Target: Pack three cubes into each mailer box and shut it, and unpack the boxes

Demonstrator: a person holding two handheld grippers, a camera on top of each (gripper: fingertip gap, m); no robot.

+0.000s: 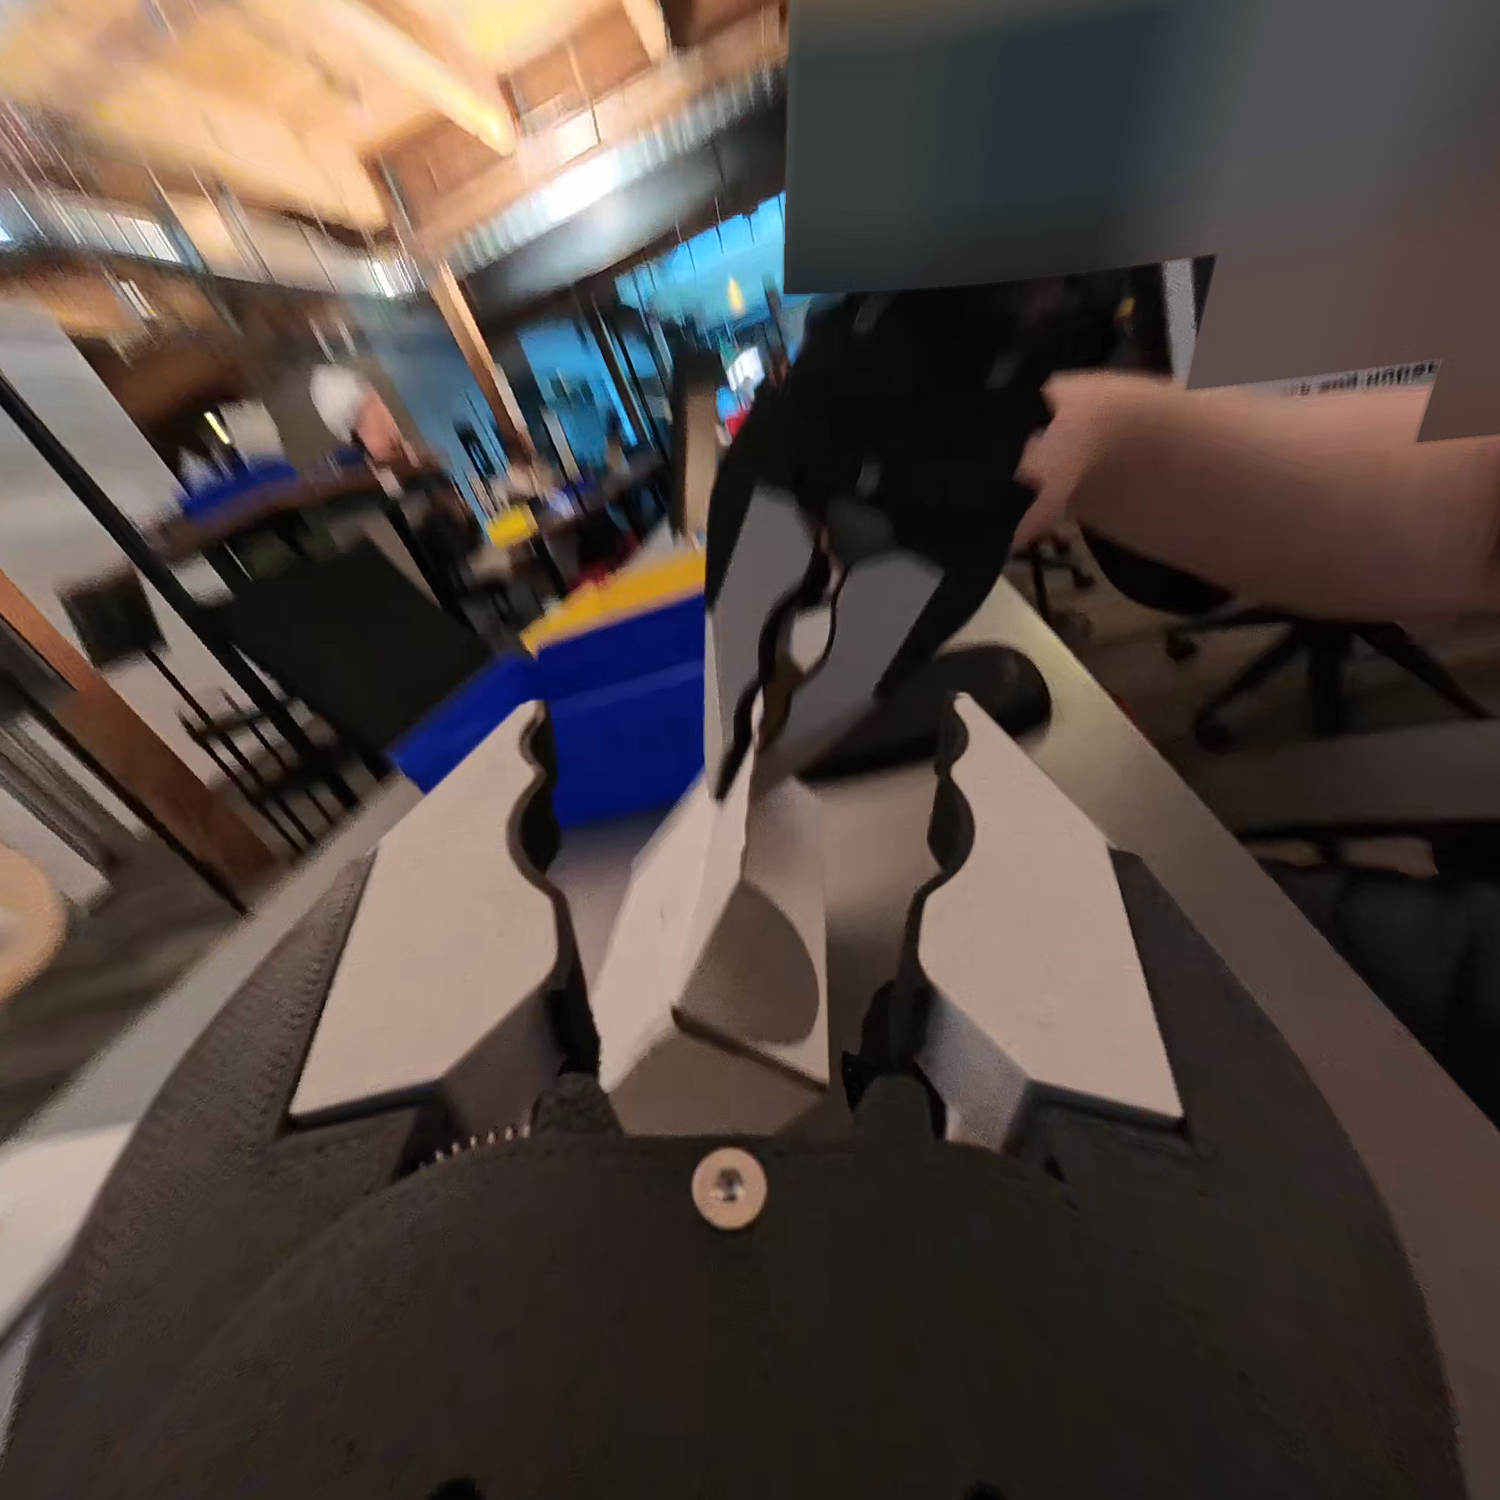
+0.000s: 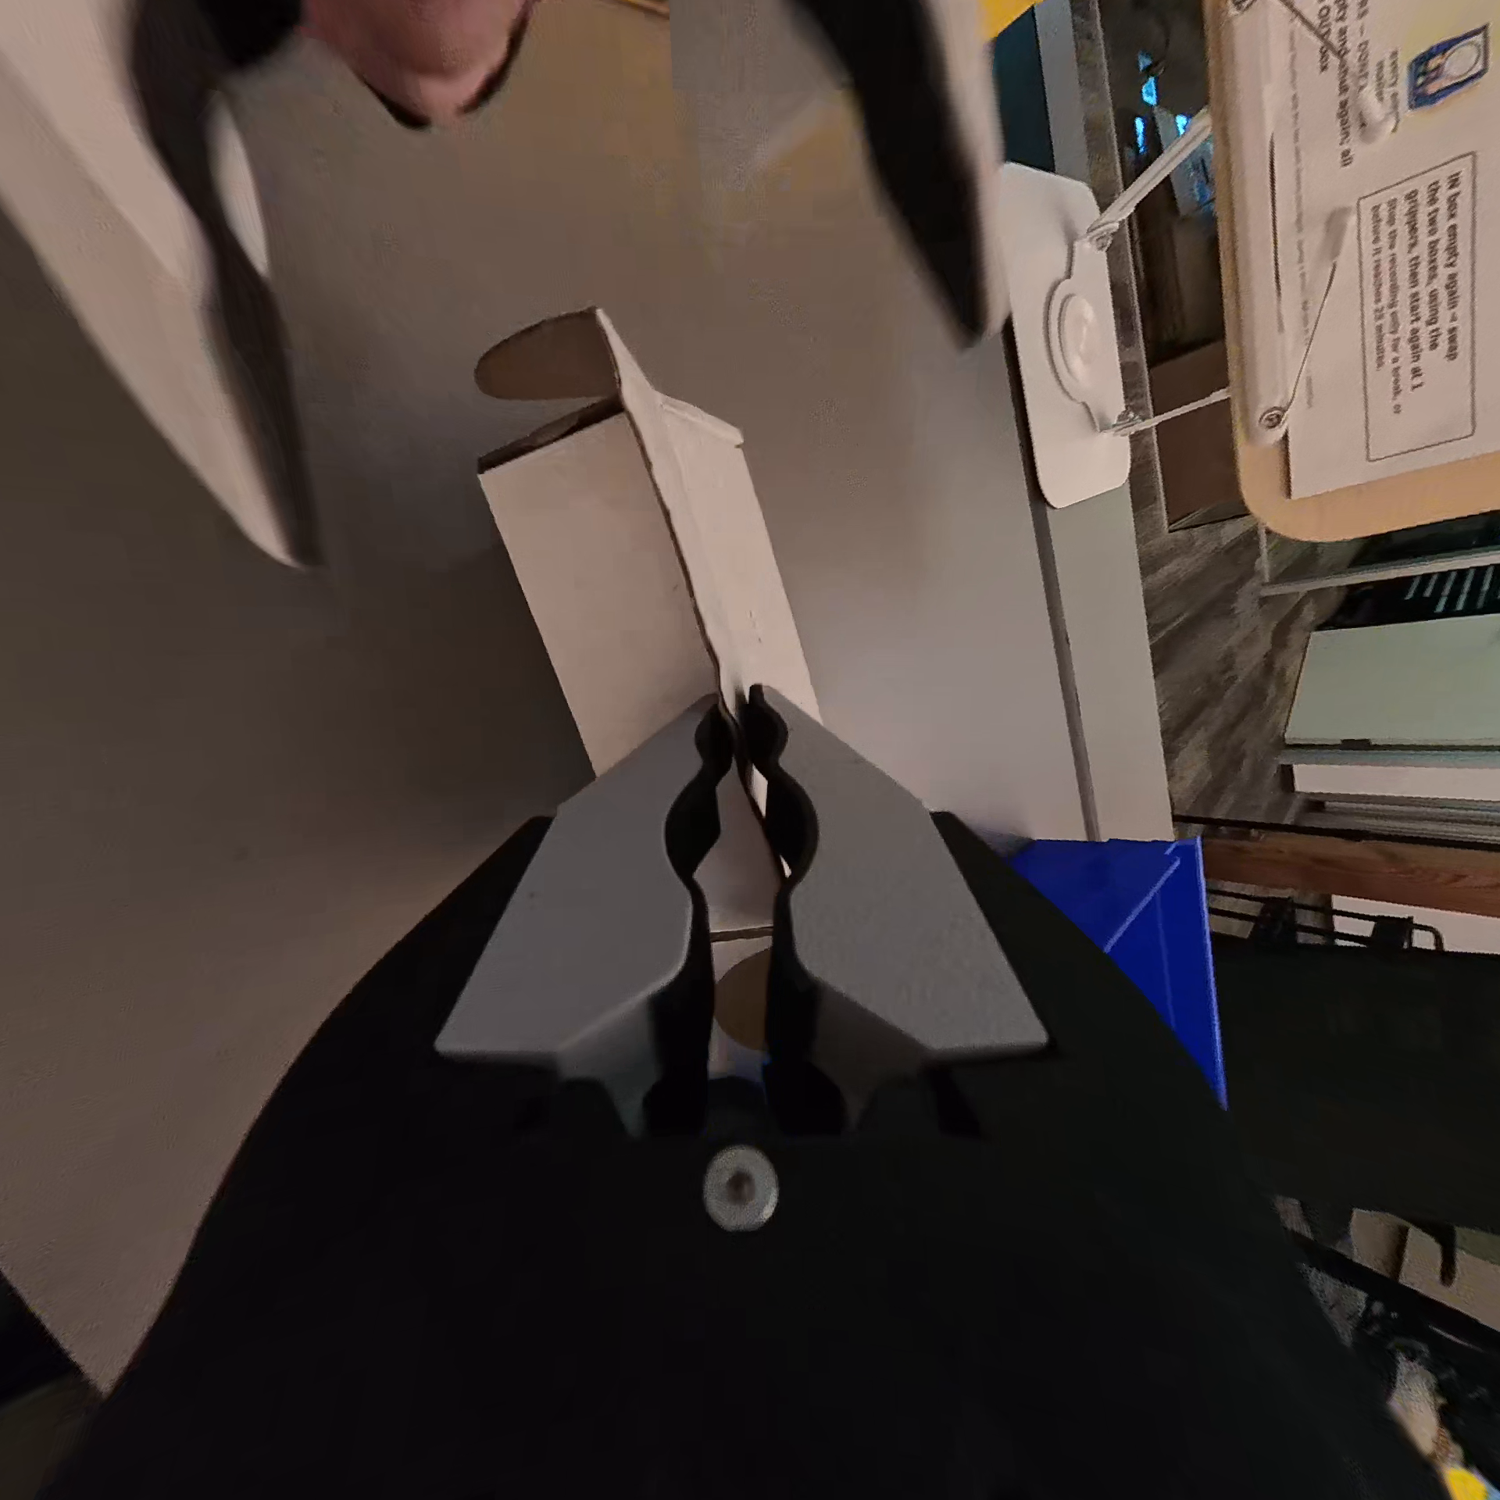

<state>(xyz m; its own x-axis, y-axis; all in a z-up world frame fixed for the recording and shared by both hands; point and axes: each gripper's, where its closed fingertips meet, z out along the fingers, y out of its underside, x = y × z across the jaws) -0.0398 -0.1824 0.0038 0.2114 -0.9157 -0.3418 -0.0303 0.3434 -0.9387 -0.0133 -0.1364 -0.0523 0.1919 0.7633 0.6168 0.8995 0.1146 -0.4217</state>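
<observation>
White card box (image 1: pixel 714 974), long and slim, over the grey table (image 1: pixel 1096 812); contact with the tabletop not clear. Long axis running straight from one tool to the other, near end deep in the throat of the left gripper (image 1: pixel 747 714), far end up at the right gripper (image 1: pixel 763 755).

Left tongs released: jaws spread wide, one each side of the box, neither plainly touching it. Right tongs clenched on the box: from the right wrist view, right gripper (image 2: pixel 737 702) pinching a thin upper edge or flap seam of the box (image 2: pixel 633 552), body of the box stretching away toward the left gripper (image 2: pixel 629 446), seen blurred at the top, fingers well apart.

So: box dead ahead of the left tongs and already between them, lengthwise, not crosswise. Likely next, as a judgement only: closing the left jaws across the narrow width, or sliding along the axis to work the end flap. Right hand holding, left hand free to act.

Brown half-round tab (image 1: pixel 755 966) at the near end. No cubes in sight; contents hidden.

No brand, label or print on the box. Blue bin (image 1: pixel 625 714) beyond it, unmarked. Clipboard (image 2: pixel 1364 284) beside the table with a printed sheet, wording left out.
</observation>
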